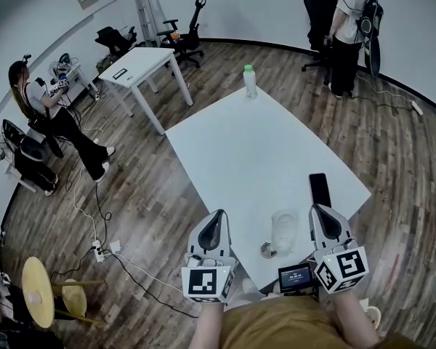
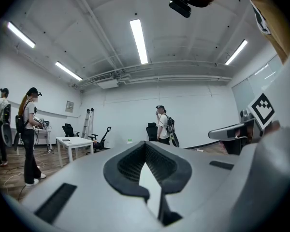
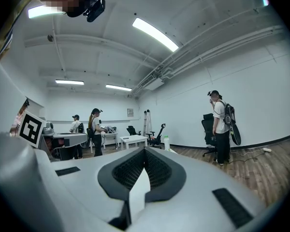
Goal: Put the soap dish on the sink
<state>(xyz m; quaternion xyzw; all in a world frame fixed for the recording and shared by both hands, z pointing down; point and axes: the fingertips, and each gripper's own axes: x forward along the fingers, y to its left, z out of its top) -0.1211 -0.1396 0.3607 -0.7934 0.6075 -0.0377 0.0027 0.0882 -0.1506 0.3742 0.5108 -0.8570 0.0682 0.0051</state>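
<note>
- At the far left of the head view a person (image 1: pixel 40 104) in dark trousers stands by a desk. A small white table (image 1: pixel 134 64) stands further in on the wood floor.
- Our left tongs (image 1: pixel 216 220) hang at the near left edge of the big white tabletop (image 1: pixel 240 151). Their own view shows them (image 2: pixel 146 146) closed, with nothing gripped.
- The soap dish (image 1: pixel 284 227) is pale and see-through, squarish with rounded corners. It sits on the tabletop close to the near edge, between our two tongs and apart from both.
- We cannot tell whether anything lies in the dish. A small round metal piece (image 1: pixel 267 250) lies just beside it on our side.
- A bottle (image 1: pixel 250 81) with a green cap stands upright at the far corner of the tabletop. We cannot make out what it holds.
- Our right tongs (image 1: pixel 320 213) hang over the tabletop just right of the dish. Their own view shows them (image 3: pixel 145 153) closed and empty.
- A black phone (image 1: pixel 319 189) lies flat by the right edge, just beyond the right tongs. A small black screen (image 1: pixel 296 275) sits beside their marker cube.
- Only the head view shows the dish, the phone and the screen. Both gripper views look level across the room at ceiling lights and walls.
- The right gripper view catches the bottle (image 3: pixel 166 143) and a person with a backpack (image 3: pixel 221 127).
</note>
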